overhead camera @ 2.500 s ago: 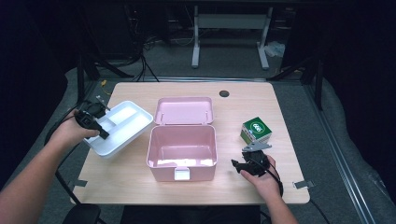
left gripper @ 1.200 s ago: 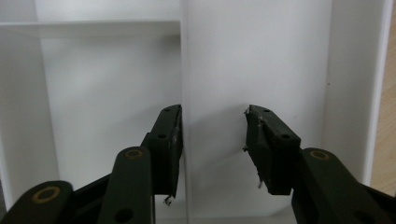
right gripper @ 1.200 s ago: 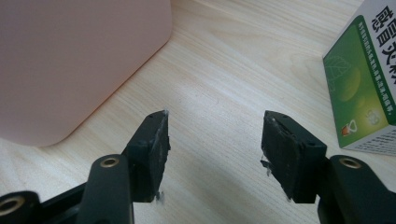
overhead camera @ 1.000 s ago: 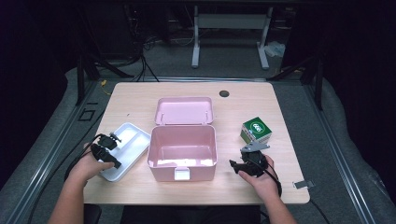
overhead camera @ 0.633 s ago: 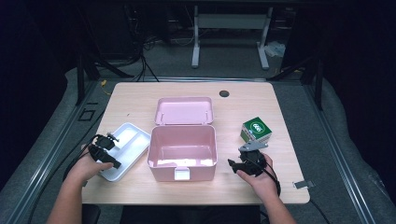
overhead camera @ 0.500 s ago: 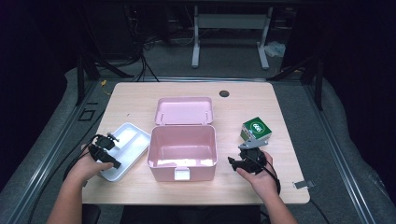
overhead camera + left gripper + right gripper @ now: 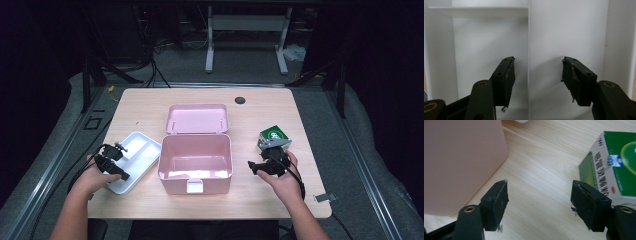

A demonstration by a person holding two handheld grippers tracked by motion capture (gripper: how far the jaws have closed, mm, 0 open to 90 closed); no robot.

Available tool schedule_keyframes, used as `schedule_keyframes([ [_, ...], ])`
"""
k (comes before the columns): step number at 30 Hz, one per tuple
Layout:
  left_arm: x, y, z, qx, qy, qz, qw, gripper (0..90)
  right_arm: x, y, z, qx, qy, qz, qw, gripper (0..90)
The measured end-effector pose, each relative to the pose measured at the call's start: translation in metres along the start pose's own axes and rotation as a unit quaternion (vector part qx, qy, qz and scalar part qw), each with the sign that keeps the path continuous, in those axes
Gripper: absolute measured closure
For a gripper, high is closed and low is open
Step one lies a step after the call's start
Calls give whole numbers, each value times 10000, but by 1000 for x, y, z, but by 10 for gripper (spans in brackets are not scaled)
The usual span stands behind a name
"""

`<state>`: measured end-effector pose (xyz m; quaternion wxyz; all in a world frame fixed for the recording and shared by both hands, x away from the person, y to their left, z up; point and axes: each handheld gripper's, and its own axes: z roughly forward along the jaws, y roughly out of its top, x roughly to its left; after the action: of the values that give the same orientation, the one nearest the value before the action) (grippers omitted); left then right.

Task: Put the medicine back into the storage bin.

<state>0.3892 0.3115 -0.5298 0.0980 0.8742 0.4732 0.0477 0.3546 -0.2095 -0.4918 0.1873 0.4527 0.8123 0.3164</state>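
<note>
My right gripper (image 7: 539, 202): jaws just opened, nothing between them; green medicine box (image 7: 614, 167) just ahead to its right on the table (image 7: 544, 162), judged light, stiff cardboard, best pinched across its narrow sides.

Dark round grommet (image 7: 240, 100), possibly hole, at table (image 7: 150, 107) far edge.
</note>
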Motion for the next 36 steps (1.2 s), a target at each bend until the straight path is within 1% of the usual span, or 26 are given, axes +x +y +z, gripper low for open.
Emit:
schedule_keyframes([
  [3, 0, 0, 0, 8, 2, 0, 10000, 429, -10, 11, -2, 129, -161, 6, 9998, 198],
  [5, 0, 0, 0, 25, 4, 12, 10000, 429, -20, 20, -1, 330, -166, 104, 9993, 141],
  [6, 0, 0, 0, 20, 3, 7, 10000, 429, -24, 24, 0, 485, -180, 140, 9986, 139],
  [8, 0, 0, 0, 27, 7, 10, 10000, 429, -32, 31, 3, 659, -193, 155, 9975, 122],
  [9, 0, 0, 0, 27, 7, 10, 10000, 429, -37, 37, 5, 785, -302, 137, 9964, 98],
  [10, 0, 0, 0, 27, 5, 8, 10000, 429, -37, 37, 5, 785, -302, 137, 9964, 98],
  [11, 0, 0, 0, 31, 5, 11, 10000, 429, -46, 47, 7, 935, -483, 94, 9944, 58],
  [13, 0, 1, 0, 26, 4, 10, 10000, 428, -54, 55, 9, 1062, -587, 71, 9926, 34],
  [14, 0, 1, 0, 26, 4, 10, 10000, 428, -54, 55, 9, 1062, -587, 71, 9926, 34],
  [15, 0, 1, 0, 25, 2, 17, 10000, 428, -59, 60, 11, 1157, -626, 56, 9913, 21],
  [16, 0, 0, 0, 11, -3, 2, 10000, 427, -69, 69, 15, 1337, -758, 56, 9881, 1],
  [18, 0, 0, 0, 4, -3, 12, 10000, 427, -77, 75, 18, 1478, -757, 89, 9861, 0],
  [20, 0, 0, 0, 4, -4, 10, 10000, 427, -84, 80, 24, 1651, -692, 126, 9838, 0],
  [21, 0, 0, 0, 4, -4, 10, 10000, 426, -84, 80, 24, 1651, -692, 126, 9838, 0],
  [22, 0, 0, 0, 8, -4, 13, 10000, 426, -91, 83, 30, 1848, -521, 234, 9811, 0],
  [23, 0, 0, 0, 6, -4, 10, 10000, 426, -93, 84, 32, 1894, -464, 256, 9805, 0],
  [24, 0, 0, 0, 6, -4, 10, 10000, 426, -93, 84, 32, 1894, -464, 256, 9805, 0],
  [25, 0, 0, 0, 4, -7, 10, 10000, 426, -97, 85, 37, 2040, -394, 293, 9777, 4],
  [27, 0, 0, 0, 2, -6, 11, 10000, 425, -100, 84, 42, 2227, -417, 288, 9736, 12],
  [28, 0, 0, 0, 3, -5, 10, 10000, 425, -101, 84, 44, 2289, -410, 327, 9720, 20],
  [33, 1, 0, 0, 12, -7, 23, 10000, 425, -106, 82, 52, 2480, -365, 385, 9673, 61],
  [36, 1, 0, 0, 8, -6, 20, 10000, 424, -106, 82, 56, 2533, -230, 414, 9662, 124],
])
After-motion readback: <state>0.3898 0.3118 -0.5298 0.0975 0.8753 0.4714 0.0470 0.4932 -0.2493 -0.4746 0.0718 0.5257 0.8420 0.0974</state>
